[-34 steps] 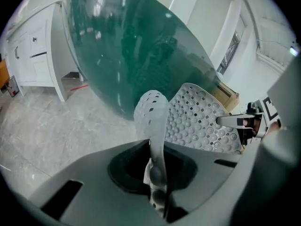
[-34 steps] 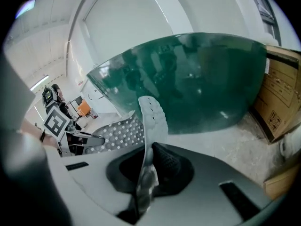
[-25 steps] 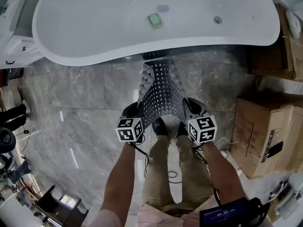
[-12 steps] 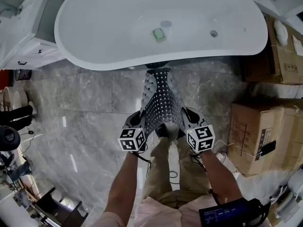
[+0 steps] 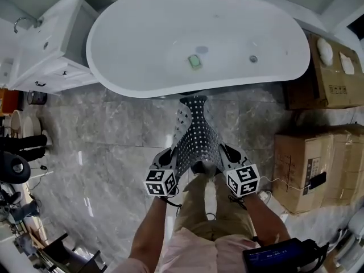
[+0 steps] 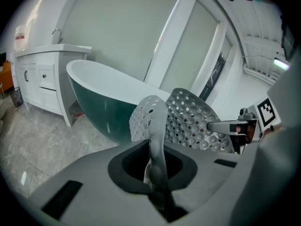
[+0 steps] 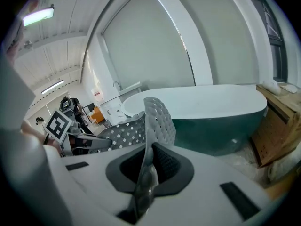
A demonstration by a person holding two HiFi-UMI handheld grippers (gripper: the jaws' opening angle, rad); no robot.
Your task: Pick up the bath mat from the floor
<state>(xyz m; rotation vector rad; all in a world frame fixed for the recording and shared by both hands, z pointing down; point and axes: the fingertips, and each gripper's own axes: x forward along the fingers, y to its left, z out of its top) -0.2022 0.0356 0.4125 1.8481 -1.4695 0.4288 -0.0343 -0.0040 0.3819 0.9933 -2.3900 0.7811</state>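
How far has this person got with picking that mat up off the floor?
Done: the left tongs and right tongs are shut on the mat. In hand: it hangs from them near the tub. Left: I can't tell whether its far end is clear of the floor.

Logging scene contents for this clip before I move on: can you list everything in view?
bath mat: one, grey with holes, hanging from both grippers in front of the tub
bathtub: one, white, top of head view
small item: one, green, on the tub bottom
drain: one, metal, tub bottom
vanity cabinet: one, white, left of the tub
cardboard boxes: at least two, brown, right side
floor: grey marbled tile
left gripper: one, grey, shut on the mat's left edge
right gripper: one, grey, shut on the mat's right edge
forearms: two, bare, behind the grippers
legs: two, beige trousers, bottom centre
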